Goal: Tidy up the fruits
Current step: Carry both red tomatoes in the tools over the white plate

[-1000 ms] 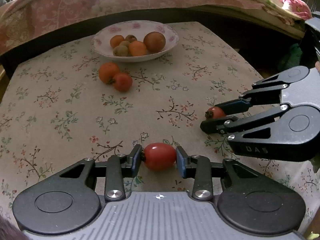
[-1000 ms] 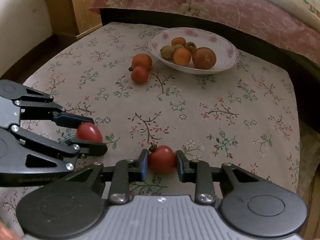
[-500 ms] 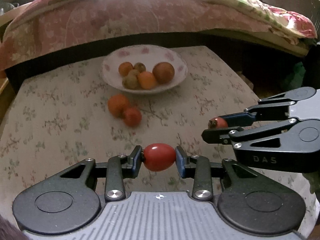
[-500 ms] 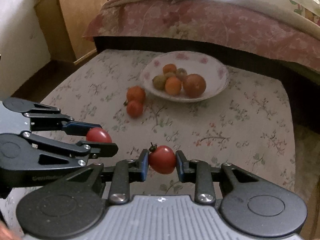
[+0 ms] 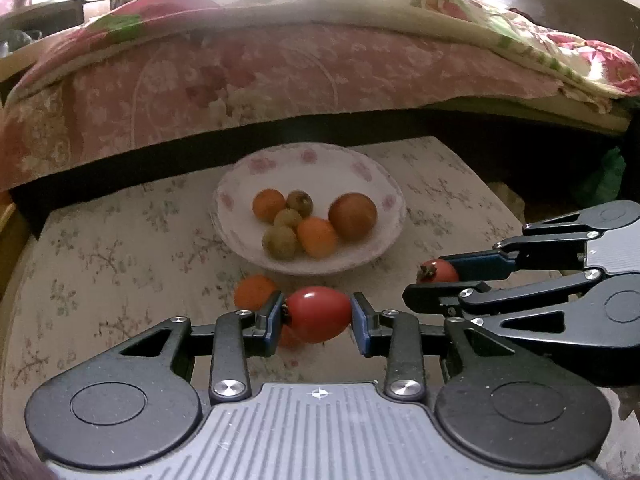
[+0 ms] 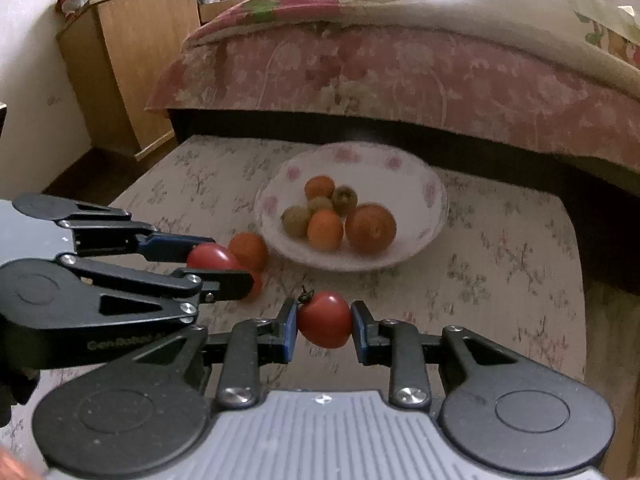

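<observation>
Floral-clothed worktop [image 5: 120, 240] before a bed. Left tool [image 5: 318, 316] clenched on an oval tomato [image 5: 318, 314], right tool [image 6: 324, 320] on a stemmed tomato [image 6: 325, 319], both aloft. Fruit bowl [image 6: 424, 200] straight ahead of both, slightly nearer the right. Two loose fruits just short of its rim.

Bowl [image 5: 308, 258] w/ fruit at table's [image 5: 120, 248] far side, two loose fruits [image 6: 248, 249] just left-front of it.

red tomatoes [image 5: 318, 314], pink-flowered white bowl [image 5: 248, 184], floral cream tablecloth [image 5: 120, 248]
</observation>
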Demonstrator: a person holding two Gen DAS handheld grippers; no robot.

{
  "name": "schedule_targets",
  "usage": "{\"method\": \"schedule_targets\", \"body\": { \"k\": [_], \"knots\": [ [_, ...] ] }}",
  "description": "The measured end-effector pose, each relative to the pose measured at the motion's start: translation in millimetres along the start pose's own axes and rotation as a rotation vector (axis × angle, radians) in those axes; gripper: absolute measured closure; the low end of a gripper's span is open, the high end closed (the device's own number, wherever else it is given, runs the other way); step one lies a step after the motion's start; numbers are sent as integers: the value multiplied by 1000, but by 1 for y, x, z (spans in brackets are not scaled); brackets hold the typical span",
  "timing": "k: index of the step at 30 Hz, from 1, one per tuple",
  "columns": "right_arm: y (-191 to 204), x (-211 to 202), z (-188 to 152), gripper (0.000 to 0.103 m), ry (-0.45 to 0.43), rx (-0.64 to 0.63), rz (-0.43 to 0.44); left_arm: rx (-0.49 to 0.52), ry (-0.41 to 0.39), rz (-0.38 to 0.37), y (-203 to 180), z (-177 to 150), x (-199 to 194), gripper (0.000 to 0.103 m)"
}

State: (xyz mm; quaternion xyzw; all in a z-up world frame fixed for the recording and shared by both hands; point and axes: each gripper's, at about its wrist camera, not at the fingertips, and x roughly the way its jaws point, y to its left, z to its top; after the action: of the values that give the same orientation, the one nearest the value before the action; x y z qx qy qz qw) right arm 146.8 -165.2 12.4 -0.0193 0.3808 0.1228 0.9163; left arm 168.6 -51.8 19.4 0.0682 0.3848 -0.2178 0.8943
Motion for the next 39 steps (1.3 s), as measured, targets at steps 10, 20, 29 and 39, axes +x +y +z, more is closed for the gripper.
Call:
{"method": "schedule_targets", "body": {
  "k": [10, 20, 29, 39],
  "knots": [
    [-13, 19, 30, 74, -47, -26, -36, -1, -41, 25, 10, 28, 22, 61],
    [-22, 46, 61, 74, -81, -56, -55, -24, -61, 55, 26, 54, 46, 61],
    [-30, 69, 71, 74, -65, -63, -81, -39, -39, 55, 35, 57, 68, 59],
    [-38, 87, 73, 74, -48, -48, -70, -46, -26, 59, 38, 57, 80, 59]
  ]
}}
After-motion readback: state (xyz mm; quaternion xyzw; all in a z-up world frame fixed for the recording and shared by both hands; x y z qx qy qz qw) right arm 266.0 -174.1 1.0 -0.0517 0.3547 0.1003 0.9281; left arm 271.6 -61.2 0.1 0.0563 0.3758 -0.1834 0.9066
